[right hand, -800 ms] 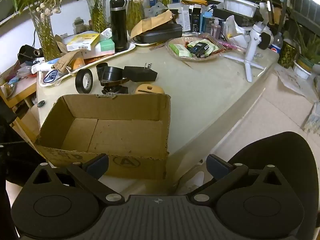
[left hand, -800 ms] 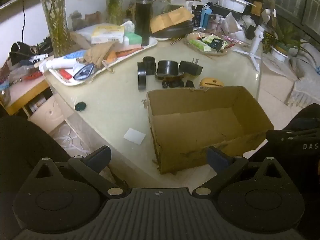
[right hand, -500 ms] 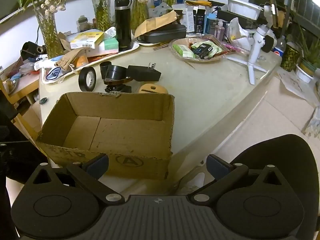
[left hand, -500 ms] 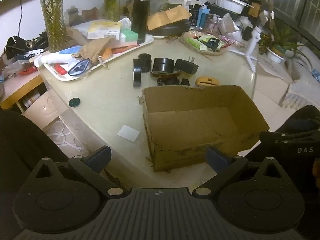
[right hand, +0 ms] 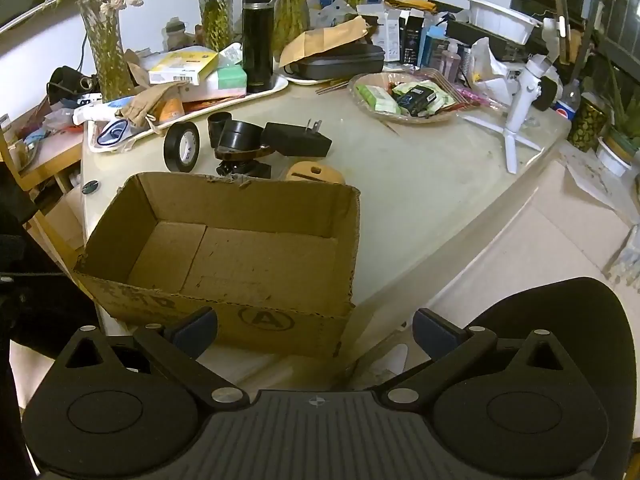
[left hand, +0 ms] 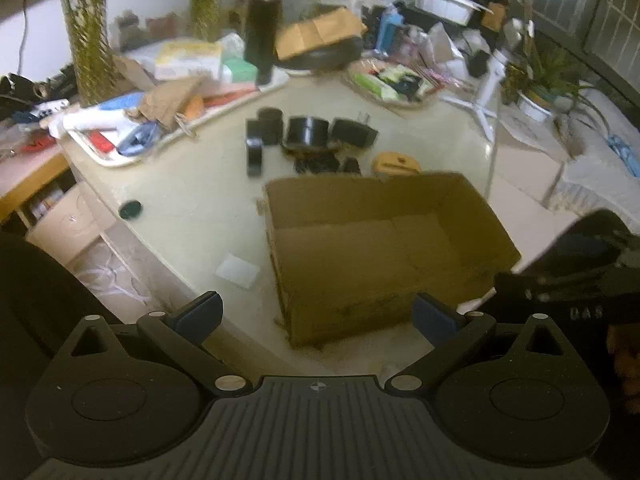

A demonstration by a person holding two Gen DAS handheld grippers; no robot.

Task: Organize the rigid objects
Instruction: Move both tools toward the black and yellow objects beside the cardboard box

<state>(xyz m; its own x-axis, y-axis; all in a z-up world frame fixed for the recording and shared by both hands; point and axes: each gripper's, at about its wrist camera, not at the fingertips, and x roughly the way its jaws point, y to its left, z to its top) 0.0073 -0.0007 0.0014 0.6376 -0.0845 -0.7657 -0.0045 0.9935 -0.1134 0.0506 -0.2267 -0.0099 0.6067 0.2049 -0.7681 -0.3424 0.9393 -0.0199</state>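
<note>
Both hand-held grippers, left and right, spread, empty; upright tape roll may roll away when pinched, missing cardboard box.

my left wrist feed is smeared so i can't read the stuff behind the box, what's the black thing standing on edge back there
Observer: In the right wrist view it is a roll of black tape with a white core.
Operator: anything printed on the box
Observer: The cardboard box has a circled letter A on its near wall.
Operator: and the flat black block by the cylinders
Observer: A power adapter with its plug prongs pointing up and right.
</note>
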